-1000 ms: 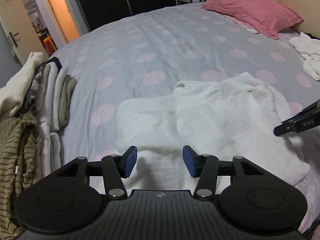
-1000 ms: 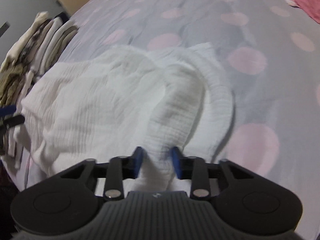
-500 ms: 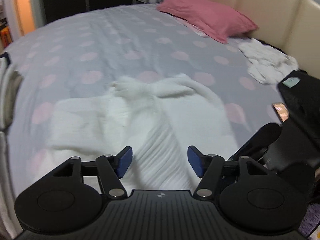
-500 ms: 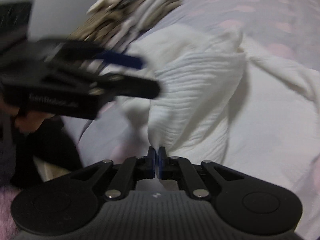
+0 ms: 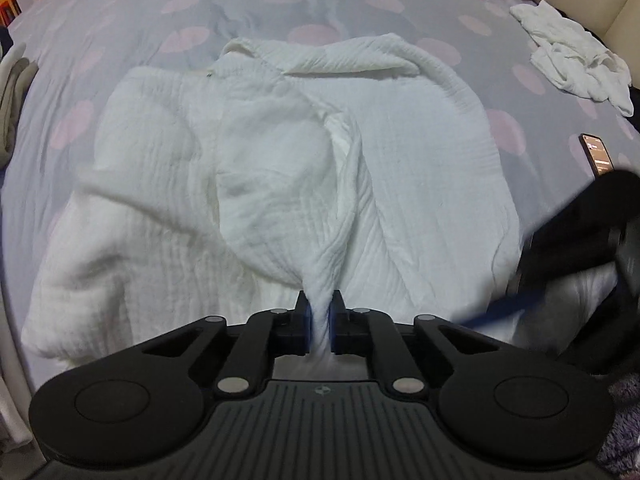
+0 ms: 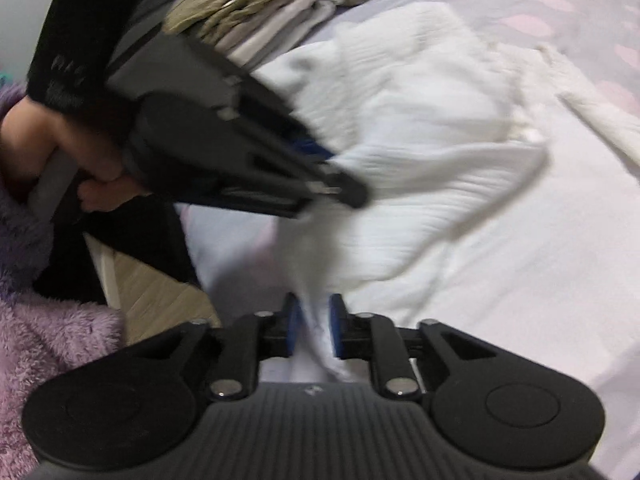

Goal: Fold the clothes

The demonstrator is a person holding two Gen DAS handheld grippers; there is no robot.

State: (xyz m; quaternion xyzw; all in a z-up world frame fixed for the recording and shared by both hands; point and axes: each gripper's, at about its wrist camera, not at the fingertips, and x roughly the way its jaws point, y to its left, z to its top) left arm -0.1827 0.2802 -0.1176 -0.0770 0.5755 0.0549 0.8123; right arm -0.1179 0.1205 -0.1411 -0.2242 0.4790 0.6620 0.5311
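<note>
Half a second ago our left gripper [image 5: 319, 322] was hanging wide apart over the white shirt [image 5: 280, 152]; now its jaws are pinching a gathered fold of that shirt between the blue pads [image 5: 306, 320]. Our right gripper [image 6: 313, 330] was clamped tight then; now its jaws are standing a little apart with white cloth running between them, and we cannot tell whether the pads are pressing on it.

We are holding the left gripper low, angled down and forward along the bed [image 5: 120, 20]. From the right wrist view it is crossing the upper left, blurred, with our left hand [image 6: 80, 152] wrapped round its handle. The right gripper is showing as a dark blur at the right edge of the left wrist view, just beside the shirt's edge.

The shirt is lying spread on the spotted bedcover, straight ahead of the left jaws, its long axis running away from them toward the collar [image 5: 344, 62] at the far end. One flap is rising from the left jaws in a ridge. Beyond the shirt to the right are lying a crumpled white cloth [image 5: 576, 68] and a phone [image 5: 598, 156]. A stack of folded clothes [image 6: 280, 12] is lying beyond the left gripper.
</note>
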